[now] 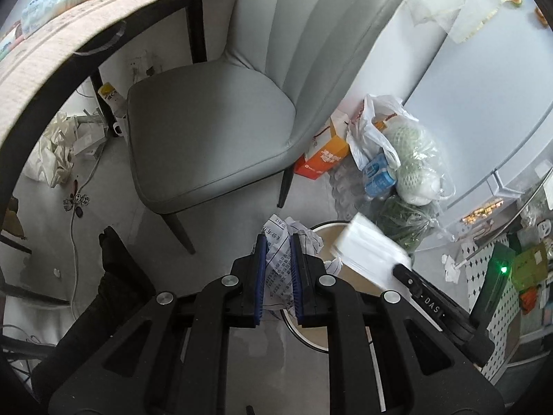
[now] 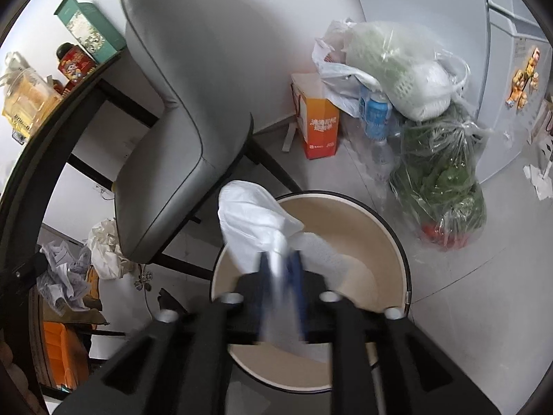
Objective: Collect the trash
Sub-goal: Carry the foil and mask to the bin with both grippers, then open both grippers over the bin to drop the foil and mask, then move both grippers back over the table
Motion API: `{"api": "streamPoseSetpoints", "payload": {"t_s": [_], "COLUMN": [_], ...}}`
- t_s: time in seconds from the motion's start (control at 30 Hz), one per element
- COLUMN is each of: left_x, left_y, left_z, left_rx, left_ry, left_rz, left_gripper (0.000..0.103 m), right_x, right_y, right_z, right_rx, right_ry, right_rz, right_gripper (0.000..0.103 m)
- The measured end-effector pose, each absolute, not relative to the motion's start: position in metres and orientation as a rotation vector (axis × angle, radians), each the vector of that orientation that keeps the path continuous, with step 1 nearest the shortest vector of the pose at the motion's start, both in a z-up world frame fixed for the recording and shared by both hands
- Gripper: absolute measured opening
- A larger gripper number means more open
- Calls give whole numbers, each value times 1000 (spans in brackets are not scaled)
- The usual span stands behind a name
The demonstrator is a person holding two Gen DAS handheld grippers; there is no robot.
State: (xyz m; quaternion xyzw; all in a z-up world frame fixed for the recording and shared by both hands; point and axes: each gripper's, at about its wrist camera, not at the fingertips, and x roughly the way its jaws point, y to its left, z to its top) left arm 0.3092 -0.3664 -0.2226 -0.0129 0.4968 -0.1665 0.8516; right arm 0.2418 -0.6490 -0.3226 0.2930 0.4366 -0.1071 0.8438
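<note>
Even, soft indoor light; faint shadows under the chair (image 1: 207,131). Fisheye curvature bends edges, corners vignetted black. Right wrist tongs (image 2: 280,259) motion-blurred.

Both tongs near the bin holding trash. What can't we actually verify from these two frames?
- Bin contents: in the right wrist view the white tissue and right tongs cover much of the inside; in the left wrist view, the crumpled printed paper and left tongs do.
- Right tongs' grip: motion-blurred.
- Print on the paper: too small to read.
- Bin base: cut off by the tongs' bodies in both views.
</note>
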Motion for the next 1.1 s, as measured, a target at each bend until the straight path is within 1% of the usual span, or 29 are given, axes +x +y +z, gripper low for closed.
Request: {"api": "streamPoseSetpoints", "payload": {"t_s": [0.03,0.07,0.23,0.4,0.47,0.5,0.53,0.6,0.77,0.83,0.9,1.1], "left_x": [310,311,314,310,306,304,302,297,285,282,281,275], "left_y": [-368,-371,-392,-421,-436,-442,-447,-449,-445,-438,-430,-403], "left_z": [-225,-228,-239,-251,-253,-254,-254,-247,-215,-197,-184,-145], "left_rx": [-26,-28,-34,-42,-25,-30,-47,-80,-77,-65,-69,-97], "left_ry": [1050,1058,1089,1144,1148,1154,1171,1161,1117,1080,1061,1014], "left_rz": [-353,-359,-397,-482,-505,-525,-551,-564,-591,-591,-592,-590], "left_gripper": [14,14,14,14,16,24,44,67,74,81,83,86], "right_x": [241,241,229,183,165,156,151,137,122,120,120,113], "right_y": [-650,-651,-656,-666,-669,-671,-673,-675,-673,-666,-660,-631], "right_z": [-323,-324,-319,-292,-284,-280,-278,-271,-253,-240,-230,-187], "right_rx": [626,632,646,687,695,704,710,718,693,675,668,646], "right_ry": [914,905,900,834,818,809,804,796,777,759,742,676], "right_rz": [-226,-220,-237,-287,-309,-317,-323,-340,-329,-317,-306,-261], "right_gripper": [45,50,49,50,50,50,50,50,50,52,55,64]}}
